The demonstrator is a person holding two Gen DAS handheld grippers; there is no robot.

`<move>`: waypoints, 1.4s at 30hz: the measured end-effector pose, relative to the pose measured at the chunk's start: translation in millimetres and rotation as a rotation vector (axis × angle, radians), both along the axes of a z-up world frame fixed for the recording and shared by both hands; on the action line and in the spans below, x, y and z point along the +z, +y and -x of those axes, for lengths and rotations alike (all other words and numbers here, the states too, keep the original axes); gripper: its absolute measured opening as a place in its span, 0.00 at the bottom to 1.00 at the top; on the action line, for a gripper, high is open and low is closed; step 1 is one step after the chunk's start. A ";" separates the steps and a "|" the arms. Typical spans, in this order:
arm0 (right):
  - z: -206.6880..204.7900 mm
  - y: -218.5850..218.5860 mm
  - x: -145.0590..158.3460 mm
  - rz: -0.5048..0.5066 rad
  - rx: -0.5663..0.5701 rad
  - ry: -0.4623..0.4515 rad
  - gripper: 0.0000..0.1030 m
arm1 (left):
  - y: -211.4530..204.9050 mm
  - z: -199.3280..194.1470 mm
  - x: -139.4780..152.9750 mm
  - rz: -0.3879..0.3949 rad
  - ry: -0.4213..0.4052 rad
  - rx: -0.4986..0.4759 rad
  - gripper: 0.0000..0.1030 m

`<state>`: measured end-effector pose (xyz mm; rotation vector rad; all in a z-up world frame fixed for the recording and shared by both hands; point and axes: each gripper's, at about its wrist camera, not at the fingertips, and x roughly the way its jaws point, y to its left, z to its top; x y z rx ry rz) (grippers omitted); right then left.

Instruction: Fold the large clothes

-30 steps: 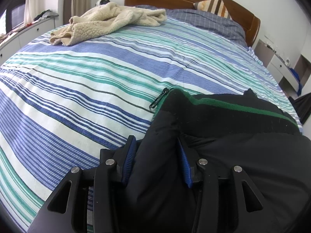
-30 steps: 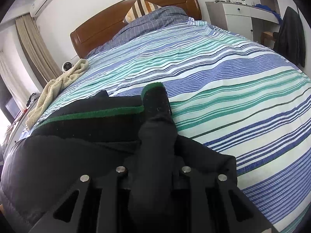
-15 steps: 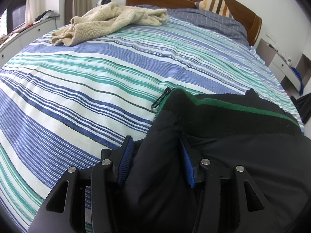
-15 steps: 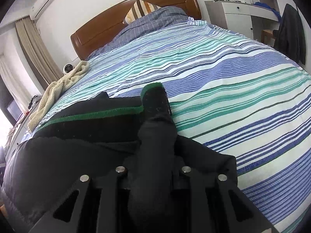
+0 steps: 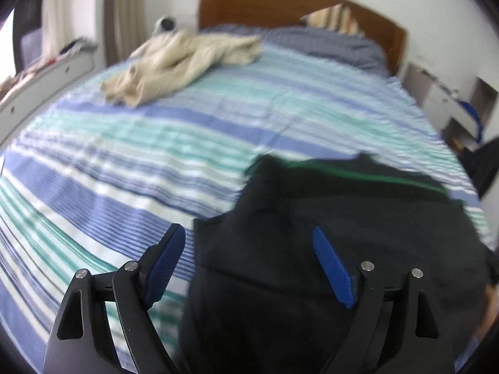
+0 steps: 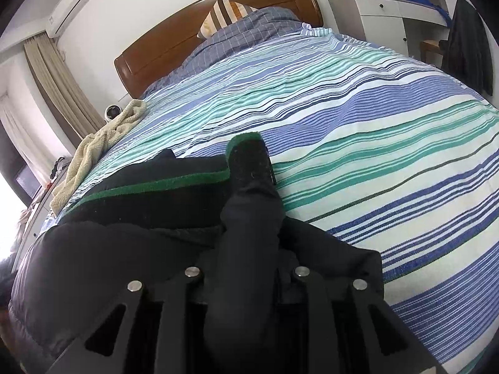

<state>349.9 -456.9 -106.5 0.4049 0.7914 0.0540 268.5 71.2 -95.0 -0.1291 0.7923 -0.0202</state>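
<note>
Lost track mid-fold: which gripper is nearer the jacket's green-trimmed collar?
Right. The right gripper is clamped on a fold of the black jacket just below the collar; the left gripper, jaws open, hovers above the jacket body.

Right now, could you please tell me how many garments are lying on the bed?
2. A black jacket with green trim lies at the near edge, partly gripped in the right gripper; a cream fleece garment lies crumpled near the headboard. Others may be hidden.

Black left tool, blue pads, silver screws
</note>
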 end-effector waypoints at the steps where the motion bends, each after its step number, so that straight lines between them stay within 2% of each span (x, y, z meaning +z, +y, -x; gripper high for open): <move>1: -0.6 -1.2 -0.4 -0.002 0.000 0.000 0.23 | -10.9 5.3 10.9 -0.002 -0.013 -0.036 0.88; 4: -1.4 -2.5 -0.8 -0.007 0.001 0.000 0.23 | -57.4 4.1 31.1 0.011 -0.007 -0.181 0.92; 7: -1.7 -3.7 -1.3 -0.015 0.000 -0.003 0.23 | -110.1 -22.7 30.8 0.028 0.050 -0.306 0.93; 9: -1.6 -4.7 -1.9 -0.019 0.001 -0.004 0.23 | -134.7 -49.8 19.0 0.029 0.091 -0.307 0.93; 12: -2.1 -5.7 -2.4 -0.026 0.002 -0.005 0.23 | -160.7 -83.0 -21.0 0.032 0.201 -0.343 0.95; 13: -2.0 -6.3 -2.6 -0.030 0.002 -0.005 0.23 | -166.3 -85.3 -34.3 0.013 0.193 -0.357 0.97; 14: -2.0 -7.8 -2.9 -0.040 0.003 -0.005 0.24 | -167.9 -83.8 -41.4 0.011 0.166 -0.362 0.97; 18: -0.8 -14.8 -5.7 -0.089 0.003 -0.009 0.26 | -164.8 -81.0 -48.6 0.040 0.159 -0.357 0.98; 19: -1.1 -15.6 -6.6 -0.090 -0.006 -0.004 0.31 | -165.6 -79.5 -48.3 0.032 0.163 -0.356 0.98; 20: -1.8 -16.4 -7.8 -0.098 -0.007 0.002 0.33 | -167.2 -77.0 -46.2 0.011 0.175 -0.353 0.98; 22: -1.8 -16.1 -7.6 -0.102 -0.005 0.007 0.33 | -168.4 -68.7 -38.0 -0.029 0.196 -0.355 0.97; 26: -0.4 -15.3 -3.9 -0.102 -0.002 0.020 0.34 | -162.1 -34.0 -22.3 -0.047 0.184 -0.400 0.97; 28: -2.2 -16.5 1.5 -0.110 0.009 0.048 0.36 | -160.9 -27.2 -30.2 -0.056 0.181 -0.402 0.98; 30: 0.4 -18.3 13.5 -0.089 0.008 0.085 0.42 | -161.4 -28.5 -42.7 -0.069 0.178 -0.401 0.98; 33: 30.1 -21.5 47.0 -0.072 -0.017 0.022 0.46 | -165.1 -30.7 -50.9 -0.094 0.155 -0.401 0.99; 37: 95.8 -6.2 81.4 -0.019 0.026 -0.104 0.61 | -165.5 -32.8 -50.5 -0.096 0.157 -0.402 0.99; 42: 175.6 28.6 86.9 0.015 0.120 -0.139 0.63 | -165.1 -18.8 -34.0 -0.110 0.167 -0.392 0.97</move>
